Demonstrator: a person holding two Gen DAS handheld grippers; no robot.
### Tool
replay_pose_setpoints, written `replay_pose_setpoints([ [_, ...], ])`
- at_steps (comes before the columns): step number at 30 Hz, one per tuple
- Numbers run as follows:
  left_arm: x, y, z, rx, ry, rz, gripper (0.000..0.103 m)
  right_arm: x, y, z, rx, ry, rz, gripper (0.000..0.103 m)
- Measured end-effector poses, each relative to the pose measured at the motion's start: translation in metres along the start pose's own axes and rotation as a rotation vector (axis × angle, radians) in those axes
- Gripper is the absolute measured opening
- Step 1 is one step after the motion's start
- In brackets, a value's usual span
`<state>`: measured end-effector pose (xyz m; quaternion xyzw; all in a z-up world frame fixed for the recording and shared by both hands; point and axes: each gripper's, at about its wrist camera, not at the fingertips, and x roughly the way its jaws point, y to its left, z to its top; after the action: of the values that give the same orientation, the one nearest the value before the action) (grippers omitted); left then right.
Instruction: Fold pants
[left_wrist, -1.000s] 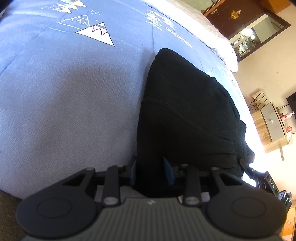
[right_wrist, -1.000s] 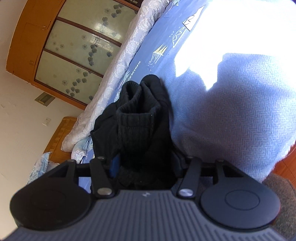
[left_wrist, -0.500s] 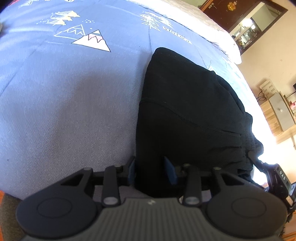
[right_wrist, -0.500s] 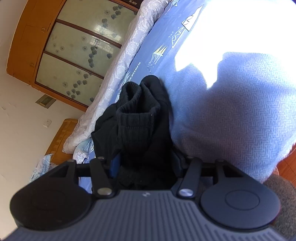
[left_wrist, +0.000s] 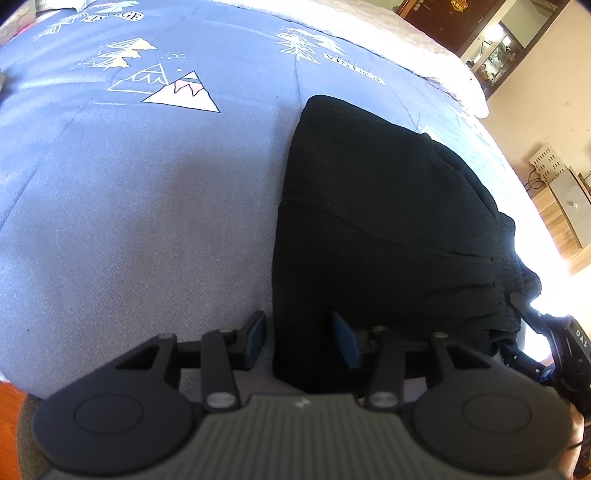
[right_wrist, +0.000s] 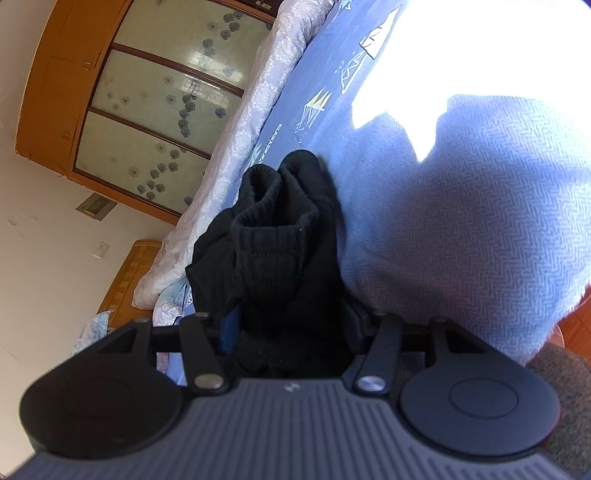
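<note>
Black pants (left_wrist: 388, 229) lie folded lengthwise on a blue bedspread (left_wrist: 129, 206), stretching away from the near bed edge. My left gripper (left_wrist: 301, 341) has its blue pads on both sides of the near end of the pants; the jaws stand partly apart around the cloth. In the right wrist view the pants (right_wrist: 280, 254) show ribbed cuffs bunched up. My right gripper (right_wrist: 288, 330) holds that cuff end between its fingers. The right gripper body also shows at the right edge of the left wrist view (left_wrist: 554, 350).
The bedspread (right_wrist: 461, 229) has printed mountains (left_wrist: 177, 92) and a sunlit patch. A white quilt (right_wrist: 236, 147) lies along the far side. A wooden wardrobe with glass doors (right_wrist: 147, 92) and a wooden side table (left_wrist: 569, 206) stand beyond the bed.
The left gripper has tilted and pulled back slightly, showing more of the bedspread, and its jaws look a little wider around the pants. The right gripper has barely moved.
</note>
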<state>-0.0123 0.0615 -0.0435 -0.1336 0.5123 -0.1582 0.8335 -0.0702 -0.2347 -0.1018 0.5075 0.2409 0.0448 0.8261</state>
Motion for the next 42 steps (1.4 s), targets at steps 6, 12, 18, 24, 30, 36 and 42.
replay_pose_setpoints([
  [6,0.000,-0.003,0.000,0.002,-0.001,0.003,0.043,-0.002,-0.002,0.001,0.002,0.001,0.002,0.058],
  [12,-0.001,-0.002,0.000,0.003,-0.001,0.004,0.044,-0.002,-0.002,0.001,0.002,0.001,0.002,0.058],
  [18,-0.001,-0.001,0.000,0.007,0.000,0.002,0.044,-0.002,-0.002,0.002,0.000,0.002,0.002,0.058],
  [24,-0.001,0.000,0.001,0.004,0.001,-0.007,0.046,-0.002,0.000,-0.002,-0.001,-0.002,0.002,0.059],
  [30,0.001,-0.006,-0.002,0.044,-0.002,-0.010,0.055,-0.002,0.000,-0.005,0.013,-0.009,0.008,0.059],
  [36,0.002,-0.009,-0.005,0.076,-0.007,-0.021,0.066,-0.002,0.000,-0.006,0.015,-0.009,0.009,0.059],
  [42,-0.001,-0.009,-0.004,0.073,0.009,-0.055,0.076,-0.002,0.005,-0.006,0.007,0.000,-0.009,0.059],
])
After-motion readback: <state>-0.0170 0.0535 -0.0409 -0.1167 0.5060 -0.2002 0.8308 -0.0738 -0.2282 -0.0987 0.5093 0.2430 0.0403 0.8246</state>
